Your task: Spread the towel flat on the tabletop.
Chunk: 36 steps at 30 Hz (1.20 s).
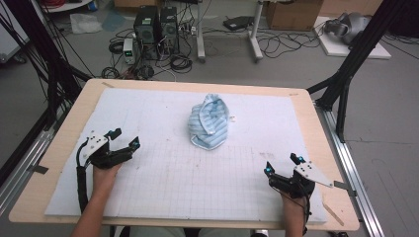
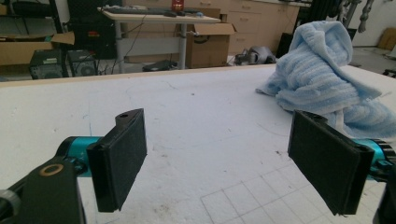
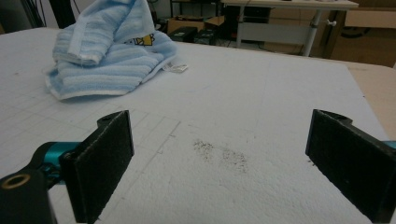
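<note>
Towel (image 1: 209, 123): we see it crumpled in a heap on the white mat (image 1: 148, 187), far side of centre.
Handling: we judge it soft, light, floppy; pinch a striped edge.
Left gripper (image 1: 124, 138): nearer than towel, spread, empty.
Right gripper (image 1: 281, 164): nearer than towel, spread, empty.

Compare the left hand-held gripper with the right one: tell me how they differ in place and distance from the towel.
The left hand-held gripper sits at the left of the white foam mat, a little farther up the table; the right hand-held gripper sits at the mat's right, nearer the person. The crumpled blue striped towel looks slightly closer to the left one. Both are open, hold nothing and stand apart from the towel.
</note>
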Tool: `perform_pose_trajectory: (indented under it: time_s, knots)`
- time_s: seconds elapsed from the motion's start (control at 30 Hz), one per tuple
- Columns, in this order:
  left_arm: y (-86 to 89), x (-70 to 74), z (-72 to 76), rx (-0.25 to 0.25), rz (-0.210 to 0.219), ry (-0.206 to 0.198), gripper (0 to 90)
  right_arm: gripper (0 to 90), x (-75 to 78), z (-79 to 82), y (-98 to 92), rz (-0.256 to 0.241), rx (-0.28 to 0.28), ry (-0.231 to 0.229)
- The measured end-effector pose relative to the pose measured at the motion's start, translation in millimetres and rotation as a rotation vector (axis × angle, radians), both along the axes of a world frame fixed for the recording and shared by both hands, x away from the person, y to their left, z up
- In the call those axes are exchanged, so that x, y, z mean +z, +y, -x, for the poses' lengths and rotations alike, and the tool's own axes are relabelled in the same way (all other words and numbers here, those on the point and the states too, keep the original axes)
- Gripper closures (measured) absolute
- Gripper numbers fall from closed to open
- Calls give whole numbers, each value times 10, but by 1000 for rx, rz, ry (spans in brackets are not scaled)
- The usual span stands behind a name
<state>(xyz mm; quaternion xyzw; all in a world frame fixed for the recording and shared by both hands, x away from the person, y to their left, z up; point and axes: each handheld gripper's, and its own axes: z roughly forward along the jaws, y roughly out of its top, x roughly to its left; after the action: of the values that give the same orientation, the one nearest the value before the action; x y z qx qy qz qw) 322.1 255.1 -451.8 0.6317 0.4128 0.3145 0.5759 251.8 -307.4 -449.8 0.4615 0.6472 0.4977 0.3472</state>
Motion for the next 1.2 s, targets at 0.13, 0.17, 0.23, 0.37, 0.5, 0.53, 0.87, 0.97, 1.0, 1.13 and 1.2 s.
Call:
perform_pose_trajectory:
  time_s: [0.13, 0.17, 0.23, 0.37, 0.5, 0.53, 0.87, 0.97, 1.0, 1.13, 1.2]
  knots:
    - [0, 0, 3, -2, 3, -1, 198, 68, 0, -4, -1, 0, -2, 3]
    - [0, -1, 2, -4, 0, -2, 198, 68, 0, -8, -2, 3, -1, 2]
    - [1, 0, 4, -8, -5, -2, 197, 67, -1, -11, 3, -1, -1, -1]
    - [2, -1, 7, -12, -3, -7, 192, 68, 1, -5, -1, 2, -3, 3]
    - [-2, -2, 15, -9, -4, -14, 191, 67, -1, -11, -2, 2, -1, 2]
    - [-3, -3, 17, -13, -7, -20, 191, 68, 0, -11, -2, 2, -1, 4]
    - [2, -4, 20, -6, 0, -21, 188, 68, 2, -22, -15, -11, -9, 14]
    - [2, -3, 21, -3, 2, -19, 189, 68, 4, -23, -18, -17, -11, 24]
    - [5, -4, 20, -5, 2, -20, 188, 68, 3, -27, -26, -13, -10, 17]
    - [-1, -5, 22, -8, 5, -25, 186, 68, 5, -20, -25, -23, -8, 16]
    - [0, -6, 24, -5, 6, -27, 182, 68, 9, -40, -24, -21, -9, 33]
